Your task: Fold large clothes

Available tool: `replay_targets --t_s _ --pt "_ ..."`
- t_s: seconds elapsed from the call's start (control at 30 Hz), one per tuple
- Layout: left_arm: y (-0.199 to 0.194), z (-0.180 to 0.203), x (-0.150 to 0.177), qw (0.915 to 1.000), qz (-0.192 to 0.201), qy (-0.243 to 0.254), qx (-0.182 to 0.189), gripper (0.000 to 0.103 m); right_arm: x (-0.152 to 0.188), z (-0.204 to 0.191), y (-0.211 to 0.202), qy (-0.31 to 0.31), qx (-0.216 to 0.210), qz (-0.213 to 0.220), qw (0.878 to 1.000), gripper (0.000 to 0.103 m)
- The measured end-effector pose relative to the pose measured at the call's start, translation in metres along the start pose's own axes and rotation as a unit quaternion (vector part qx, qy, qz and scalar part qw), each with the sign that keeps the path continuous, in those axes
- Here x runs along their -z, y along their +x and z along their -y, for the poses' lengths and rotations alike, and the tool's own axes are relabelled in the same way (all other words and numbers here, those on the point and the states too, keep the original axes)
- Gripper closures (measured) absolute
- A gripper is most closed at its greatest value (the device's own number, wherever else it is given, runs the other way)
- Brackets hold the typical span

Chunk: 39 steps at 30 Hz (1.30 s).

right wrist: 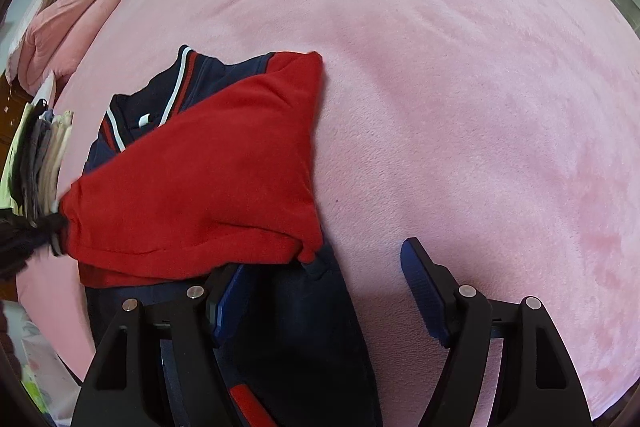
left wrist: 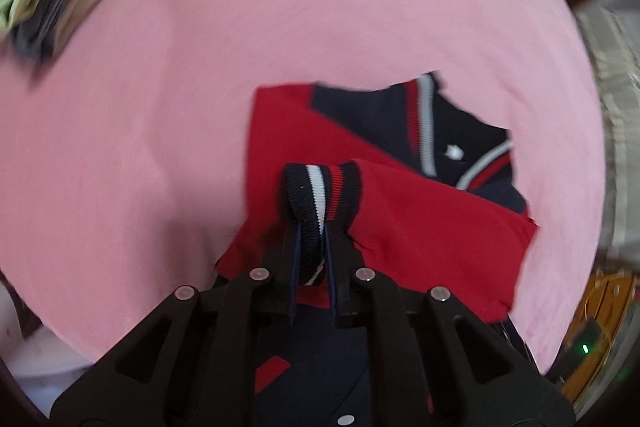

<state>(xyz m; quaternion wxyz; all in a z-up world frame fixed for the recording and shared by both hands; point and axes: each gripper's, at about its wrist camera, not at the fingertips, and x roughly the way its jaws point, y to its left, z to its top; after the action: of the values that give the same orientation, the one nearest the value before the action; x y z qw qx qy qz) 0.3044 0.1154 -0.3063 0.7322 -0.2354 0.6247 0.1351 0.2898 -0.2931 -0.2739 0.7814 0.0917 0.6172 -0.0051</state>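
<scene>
Soft, limp red-and-navy jacket [right wrist: 192, 179] spread on pink bed [right wrist: 440, 87]; striped cuff [left wrist: 316, 187] clamped in left gripper [left wrist: 311, 227]. Right gripper [right wrist: 320, 291] jaws apart, empty. Best taken by ribbed hems.

open pink bedspread [right wrist: 460, 107] right, clothes stack [right wrist: 40, 155] left
</scene>
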Motion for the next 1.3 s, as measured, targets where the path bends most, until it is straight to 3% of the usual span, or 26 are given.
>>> replay_targets --t_s 0.17,0.23,0.27,0.37,0.47,0.5,0.57,0.67,0.77,0.83,0.97,1.1,1.2,1.3 --pt "0.012 -0.005 -0.001 0.9986 -0.004 0.017 -0.049 0.088 0.006 -0.008 -0.017 -0.012 0.007 -0.034 0.999 0.031" --pt "0.002 0.002 0.000 0.9970 0.021 0.045 -0.059 0.088 0.010 -0.011 -0.032 -0.014 -0.002 -0.025 1.000 0.042" --pt "-0.006 0.007 0.001 0.9957 0.037 0.065 -0.055 0.088 0.010 -0.015 -0.038 -0.017 -0.001 -0.016 1.000 0.052" --pt "-0.021 0.021 0.007 0.9917 0.052 0.116 -0.017 0.089 0.007 -0.028 -0.058 -0.040 0.017 0.027 0.999 0.080" --pt "-0.017 0.038 0.008 0.9892 0.025 0.143 0.021 0.089 -0.010 -0.049 -0.065 -0.052 -0.052 0.070 0.995 0.089" --pt "-0.008 0.042 0.010 0.9889 0.011 0.147 0.022 0.088 -0.016 -0.056 -0.061 -0.056 -0.054 0.068 0.995 0.091" --pt "0.011 0.045 0.014 0.9894 -0.013 0.143 0.022 0.089 -0.030 -0.069 -0.044 -0.048 -0.045 0.045 0.997 0.093" --pt "0.047 0.045 0.012 0.9919 -0.052 0.116 0.000 0.089 -0.049 -0.071 -0.010 0.000 -0.076 -0.002 0.997 0.097" --pt "0.061 0.038 0.008 0.9936 -0.058 0.097 -0.005 0.091 -0.058 -0.056 0.009 0.039 -0.056 -0.024 0.997 0.102" --pt "0.059 0.032 0.006 0.9939 -0.056 0.095 -0.002 0.095 -0.059 -0.042 0.004 0.057 -0.046 -0.013 0.997 0.102" --pt "0.051 0.022 0.006 0.9930 -0.049 0.106 0.018 0.098 -0.067 -0.010 -0.016 0.073 0.052 0.020 0.996 0.102" --pt "0.025 0.027 0.015 0.9850 -0.024 0.168 0.029 0.098 -0.066 0.024 -0.029 0.149 -0.073 0.010 0.986 0.102" --pt "0.020 0.034 0.025 0.9803 -0.024 0.194 0.028 0.097 -0.060 0.004 -0.028 0.096 -0.139 -0.020 0.985 0.102" --pt "0.027 0.042 0.033 0.9799 -0.034 0.197 0.006 0.097 -0.048 -0.025 -0.018 0.056 -0.160 -0.051 0.984 0.102"
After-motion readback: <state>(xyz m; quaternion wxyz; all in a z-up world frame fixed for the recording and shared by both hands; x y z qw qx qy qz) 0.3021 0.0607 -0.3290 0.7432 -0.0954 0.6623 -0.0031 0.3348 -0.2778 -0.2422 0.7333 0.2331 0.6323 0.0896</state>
